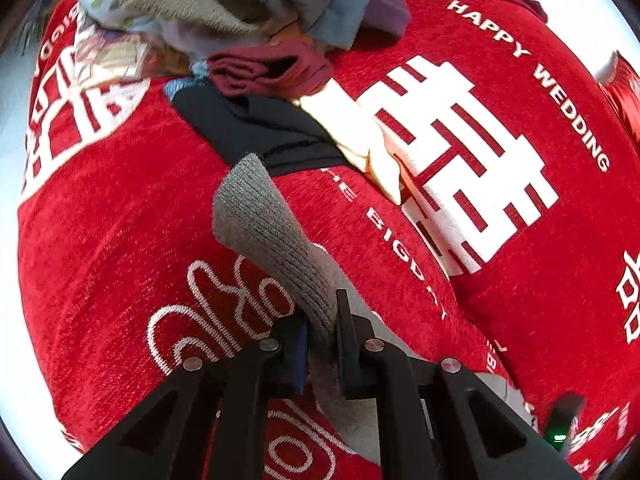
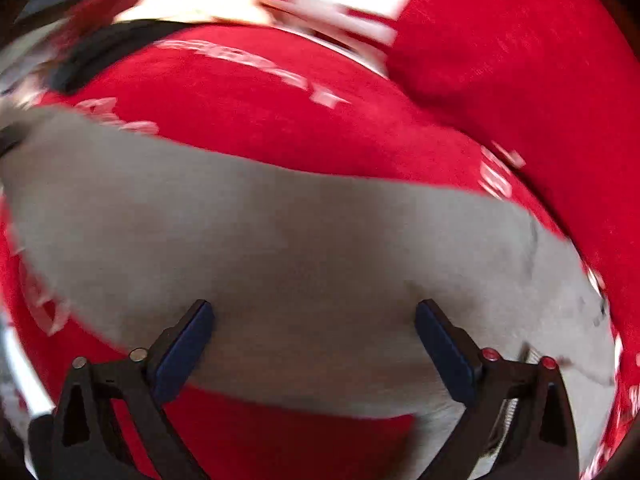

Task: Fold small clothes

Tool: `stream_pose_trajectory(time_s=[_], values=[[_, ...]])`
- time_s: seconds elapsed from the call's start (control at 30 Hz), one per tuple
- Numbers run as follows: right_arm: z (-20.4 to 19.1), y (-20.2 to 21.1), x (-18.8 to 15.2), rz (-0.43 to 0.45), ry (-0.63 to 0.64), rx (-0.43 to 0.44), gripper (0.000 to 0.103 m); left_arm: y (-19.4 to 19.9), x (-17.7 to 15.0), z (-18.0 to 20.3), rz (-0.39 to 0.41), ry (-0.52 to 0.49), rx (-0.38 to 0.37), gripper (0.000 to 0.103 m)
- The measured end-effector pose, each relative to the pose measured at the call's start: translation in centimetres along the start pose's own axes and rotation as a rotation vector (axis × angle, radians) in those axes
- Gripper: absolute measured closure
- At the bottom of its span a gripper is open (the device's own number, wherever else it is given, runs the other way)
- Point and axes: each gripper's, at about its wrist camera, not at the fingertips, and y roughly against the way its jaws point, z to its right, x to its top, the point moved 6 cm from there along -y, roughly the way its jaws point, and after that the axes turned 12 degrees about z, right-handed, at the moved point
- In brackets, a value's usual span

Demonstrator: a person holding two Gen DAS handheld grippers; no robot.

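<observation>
Left tongs (image 1: 322, 322): clamped on grey sock (image 1: 272, 240), ribbed cuff ahead. Right tongs (image 2: 314, 346): spread wide, holding nothing, above the sock. Beneath both: red cloth (image 1: 120, 208).

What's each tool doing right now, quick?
Left tool: closed, holding the grey sock.
Right tool: open, holding nothing, over the grey sock.

Looks like a home, bed or sofa setup. Whole frame is covered by a red chenille throw (image 1: 120, 208) printed with a white double-happiness motif (image 1: 460, 152) and "HAPPY WEDDING" at upper right. Pile of mixed household laundry (image 1: 224, 4) sits at top of frame.
</observation>
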Motion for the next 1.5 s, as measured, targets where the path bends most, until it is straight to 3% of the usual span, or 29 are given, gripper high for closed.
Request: stream_pose_trajectory(time_s=[0.07, 0.13, 0.27, 0.33, 0.4, 0.47, 0.53, 0.63, 0.73, 0.83, 0.93, 1.1, 1.33, 1.5], values=[[1.0, 1.7, 0.3, 0.036, -0.044, 0.007, 0.004, 0.5, 0.1, 0.4, 0.008, -0.008, -0.005, 0.091], [4.1, 2.9, 0.2, 0.068, -0.111, -0.044, 0.004, 1.1, 0.2, 0.7, 0.014, -0.01, -0.007, 0.091], [11.9, 1.9, -2.2, -0.013, -0.306, -0.235, 0.004, 1.9, 0.0, 1.6, 0.014, -0.03, -0.013, 0.091], [12.8, 1.0, -3.2, -0.043, -0.345, -0.262, 0.004, 2.5, 0.0, 2.2, 0.017, -0.05, -0.015, 0.091], [11.7, 1.1, -2.8, 0.002, -0.307, -0.29, 0.004, 2.9, 0.0, 2.6, 0.022, -0.066, -0.011, 0.091], [9.0, 0.6, -2.0, -0.012, -0.239, -0.227, 0.004, 3.2, 0.1, 3.1, 0.025, -0.072, -0.009, 0.091], [5.4, 0.6, -1.5, -0.045, -0.144, -0.097, 0.005, 3.6, 0.3, 3.6, 0.025, -0.083, -0.005, 0.091], [3.1, 2.9, -1.4, 0.003, -0.041, -0.056, 0.005, 4.2, 0.0, 5.5, 0.025, -0.127, -0.014, 0.091], [5.8, 6.6, -3.0, 0.053, -0.103, -0.05, 0.005, 4.8, -1.2, 8.4, 0.019, -0.187, -0.04, 0.091], [11.1, 9.7, -6.1, 0.072, -0.176, -0.105, 0.005, 5.2, -2.9, 11.5, 0.008, -0.24, -0.071, 0.091], [16.5, 12.0, -10.1, 0.06, -0.195, -0.217, 0.005, 4.9, -6.1, 16.2, -0.045, -0.315, -0.104, 0.091], [24.4, 16.5, -16.7, 0.045, -0.328, -0.286, 0.005, 6.3, -11.7, 25.5, -0.105, -0.457, -0.195, 0.091], [30.6, 21.2, -21.4, 0.119, -0.394, -0.336, 0.005, 10.8, -22.1, 40.5, -0.187, -0.648, -0.401, 0.091], [34.3, 22.3, -24.9, 0.132, -0.469, -0.348, 0.005, 10.3, -31.0, 47.4, -0.313, -0.729, -0.44, 0.091]])
